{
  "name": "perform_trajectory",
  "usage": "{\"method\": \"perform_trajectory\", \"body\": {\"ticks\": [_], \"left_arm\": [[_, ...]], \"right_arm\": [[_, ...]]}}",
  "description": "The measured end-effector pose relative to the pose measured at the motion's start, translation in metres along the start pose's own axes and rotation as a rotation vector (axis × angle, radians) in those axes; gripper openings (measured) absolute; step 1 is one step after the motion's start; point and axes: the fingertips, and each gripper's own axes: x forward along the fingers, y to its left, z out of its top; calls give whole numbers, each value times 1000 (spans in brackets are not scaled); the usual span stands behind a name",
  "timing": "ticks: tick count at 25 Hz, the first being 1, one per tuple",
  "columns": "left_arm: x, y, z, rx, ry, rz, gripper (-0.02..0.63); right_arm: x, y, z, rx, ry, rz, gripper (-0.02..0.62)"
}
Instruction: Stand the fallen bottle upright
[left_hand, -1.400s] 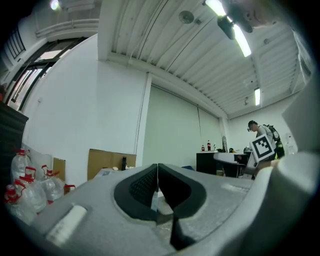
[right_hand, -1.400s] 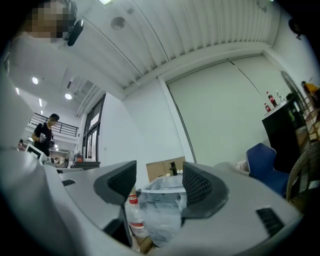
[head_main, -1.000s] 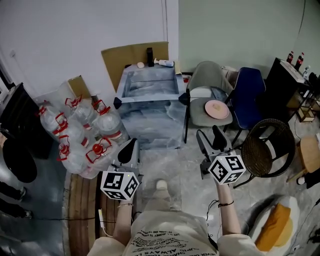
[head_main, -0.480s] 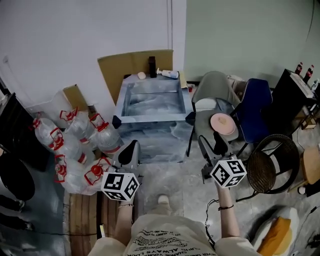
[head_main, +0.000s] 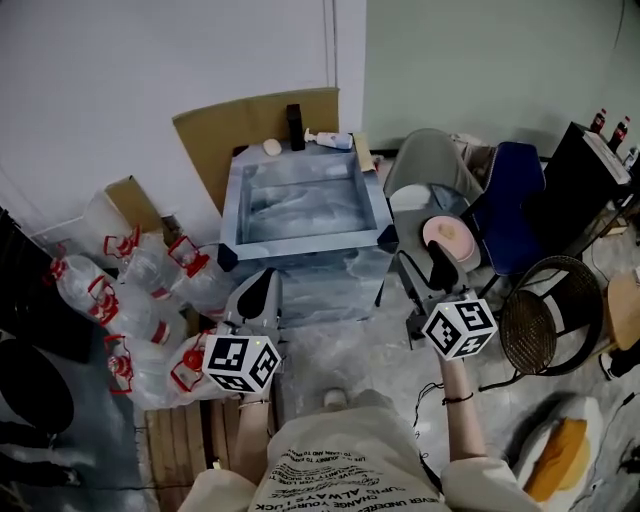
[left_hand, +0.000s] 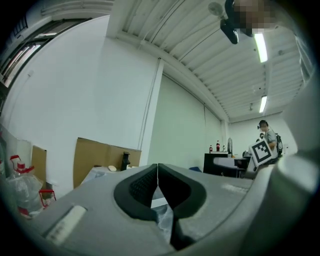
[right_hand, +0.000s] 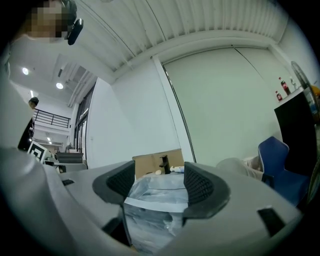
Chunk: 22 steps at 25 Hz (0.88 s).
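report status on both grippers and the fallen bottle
Left gripper shut, right gripper open, both empty. Small white plastic bottle lying on back rim of plastic-wrapped grey basin, untouched. Black tap stands close beside it.

Cluttered storeroom: water jugs (head_main: 150, 272), cardboard (head_main: 213, 130), spare chairs (head_main: 510, 190).

Far wall: white-painted stretch (head_main: 150, 60) on the left, pale green panel (head_main: 480, 60) on the right. A brown cardboard sheet (head_main: 215, 125) leans on the white part, behind a plastic-wrapped blue-grey basin unit (head_main: 300, 243). Right of the unit stands a grey shell chair (head_main: 430, 160), then a blue padded chair (head_main: 515, 180), then a black cabinet (head_main: 590, 180) at far right. Mottled grey floor (head_main: 370, 340); wooden slats (head_main: 180, 445) near left. White ribbed ceiling (left_hand: 200, 45), lit tube lights (left_hand: 260, 47).
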Motion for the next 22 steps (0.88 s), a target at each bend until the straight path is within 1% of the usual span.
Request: {"method": "perform_trajectory", "body": {"ticks": [8, 13, 18, 22], "left_arm": [[18, 30, -10, -22, 21, 16, 25], [38, 47, -17, -32, 24, 31, 25], [70, 68, -22, -36, 40, 42, 25], [107, 87, -17, -40, 42, 53, 25]], "right_arm": [[36, -3, -11, -15, 29, -6, 296], [68, -12, -18, -14, 38, 9, 302], [111, -27, -23, 1, 53, 13, 302], [152, -44, -21, -1, 76, 30, 302]]}}
